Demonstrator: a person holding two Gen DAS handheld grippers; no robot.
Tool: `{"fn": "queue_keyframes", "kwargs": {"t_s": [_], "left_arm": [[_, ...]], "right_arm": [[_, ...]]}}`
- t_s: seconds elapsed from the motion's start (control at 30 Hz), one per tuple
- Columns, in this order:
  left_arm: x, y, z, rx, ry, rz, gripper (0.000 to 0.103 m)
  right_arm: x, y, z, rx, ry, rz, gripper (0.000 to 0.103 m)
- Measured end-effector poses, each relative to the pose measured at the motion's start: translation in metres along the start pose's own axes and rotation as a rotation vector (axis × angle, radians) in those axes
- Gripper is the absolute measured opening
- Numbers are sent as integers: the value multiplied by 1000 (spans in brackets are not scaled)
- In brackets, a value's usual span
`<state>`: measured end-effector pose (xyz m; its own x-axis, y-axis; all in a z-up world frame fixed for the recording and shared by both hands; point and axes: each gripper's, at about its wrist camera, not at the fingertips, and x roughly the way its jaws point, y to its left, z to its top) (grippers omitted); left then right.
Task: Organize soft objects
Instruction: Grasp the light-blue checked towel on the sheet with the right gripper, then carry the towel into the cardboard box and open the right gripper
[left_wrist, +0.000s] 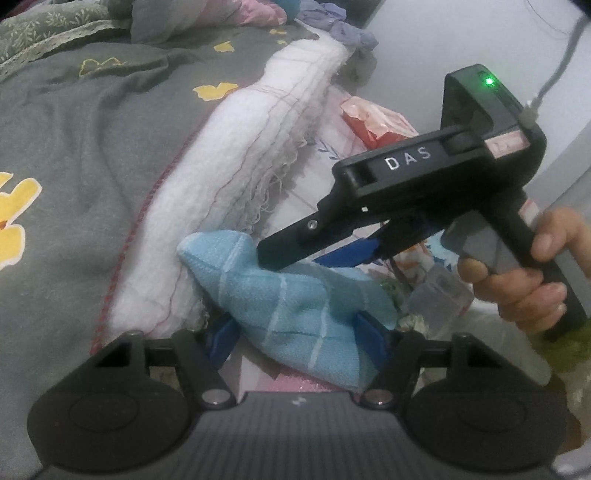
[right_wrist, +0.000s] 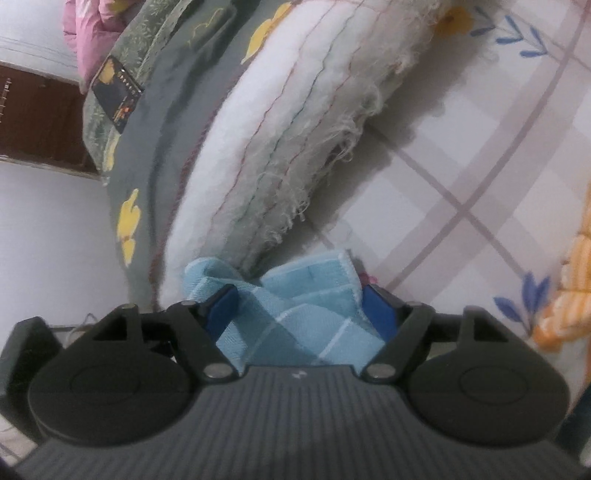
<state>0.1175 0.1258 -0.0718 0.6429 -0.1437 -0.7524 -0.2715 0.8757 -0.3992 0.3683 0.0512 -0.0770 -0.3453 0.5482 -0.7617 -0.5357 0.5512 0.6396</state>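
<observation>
the left gripper (left_wrist: 295, 332) has its blue pads (left_wrist: 371, 334) spread, one on each side of the blue cloth (left_wrist: 291, 295). the right pad looks to touch the cloth's edge; the left pad sits just beside it, and whether either one presses in cannot be told. the right gripper (right_wrist: 299, 310) also has its fingers apart, with the same blue cloth (right_wrist: 295, 325) bunched between its pads (right_wrist: 376, 314). both pads lie against the folds, but a firm pinch cannot be made out.

in the left view the right gripper (left_wrist: 314, 254) comes in from the right, tilted down, its black finger tip on top of the cloth. a hand (left_wrist: 524, 280) grips its handle, and a green light (left_wrist: 489, 81) glows on its top.

the blue cloth, checked with pale lines, lies crumpled on the sheet (right_wrist: 461, 184), which is white with a mauve grid and blue leaf prints. its far end touches the white towel (left_wrist: 236, 177), a thick folded piece with thin red lines and a frayed fringe. the towel rests on the edge of a grey blanket (left_wrist: 92, 147) with yellow shapes.

past the towel, near the far edge, are a red wrapper (left_wrist: 373, 122) and a bunched lilac cloth (left_wrist: 343, 29). an orange knitted thing (right_wrist: 569, 288) lies at the right edge of the right view.
</observation>
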Motion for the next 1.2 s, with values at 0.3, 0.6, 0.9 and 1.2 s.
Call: {"fn": "queue_keyframes", "kwargs": {"t_s": [0.3, 0.6, 0.9, 1.2], "left_arm": [[-5, -8, 7, 1, -56, -4, 62], [-51, -33, 14, 61, -207, -22, 62], [-101, -90, 22, 206, -340, -61, 62], [-109, -189, 38, 408, -336, -237, 62]], "right_arm": [[-6, 16, -11, -31, -28, 62, 52], [-62, 46, -31, -96, -181, 110, 42], [-136, 77, -70, -144, -390, 167, 40], [-233, 63, -147, -59, -641, 142, 40]]}}
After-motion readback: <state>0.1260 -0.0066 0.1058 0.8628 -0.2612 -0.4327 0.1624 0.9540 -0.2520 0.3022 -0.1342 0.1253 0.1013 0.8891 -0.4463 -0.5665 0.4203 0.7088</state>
